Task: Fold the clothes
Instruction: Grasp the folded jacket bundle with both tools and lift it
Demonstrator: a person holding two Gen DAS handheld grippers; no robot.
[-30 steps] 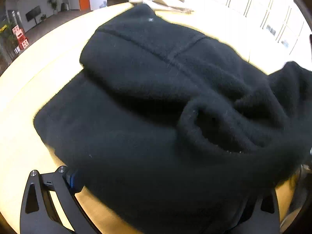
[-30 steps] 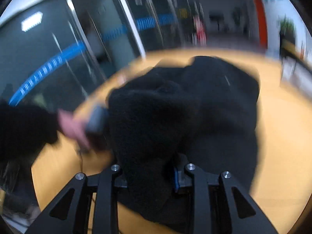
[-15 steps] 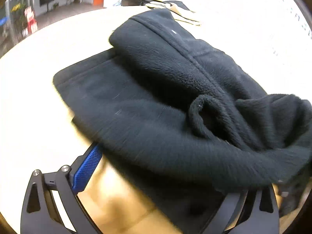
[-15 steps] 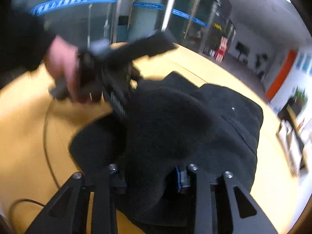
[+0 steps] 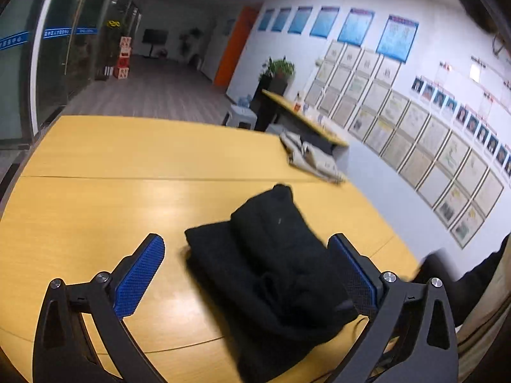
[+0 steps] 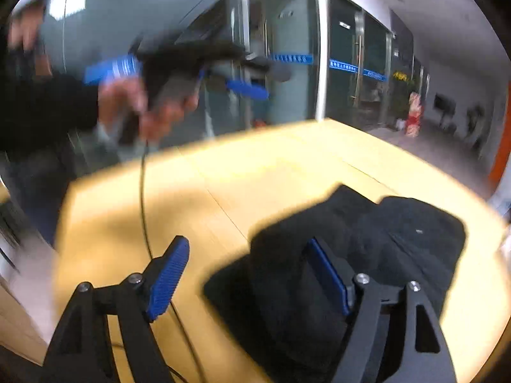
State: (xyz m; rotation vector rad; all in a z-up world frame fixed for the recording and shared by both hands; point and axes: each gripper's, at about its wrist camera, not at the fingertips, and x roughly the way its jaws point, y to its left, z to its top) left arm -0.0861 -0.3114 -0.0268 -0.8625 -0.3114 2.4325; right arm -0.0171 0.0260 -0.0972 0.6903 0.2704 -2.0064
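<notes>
Black fleece (image 5: 271, 261) lies bunched and roughly folded on the yellow wood counter (image 5: 127, 175), near the edge closest to the person; a seam line in the counter top runs behind it.

Left hand-held gripper (image 5: 246, 274): jaws wide apart, blue pads (image 5: 140, 274) bare, nothing held. It's up off the counter, fleece seen between the fingers but below them, not touched. In the right wrist view the same gripper (image 6: 191, 73) shows blurred, up in the air at upper left, held by a hand (image 6: 143, 108) w/ dark sleeve (image 6: 38, 108); thin black cable (image 6: 143, 198) hangs from it down to the counter.

Right hand-held gripper (image 6: 252, 271): jaws opening, wide gap, pads clear of cloth. Left pad (image 6: 169, 274) over bare counter, right pad (image 6: 329, 274) just above the fleece (image 6: 399, 239); contact w/ cloth can't tell for sure, but no pinch.

Far end of the counter: a pale, crumpled garment (image 5: 313, 156), well apart from the fleece. Beyond it a second table (image 5: 297, 111) w/ small items, potted plant (image 5: 281, 70), wall of framed posters (image 5: 415, 121). Glass partition (image 6: 287, 63) w/ blue stripe on the other side.
</notes>
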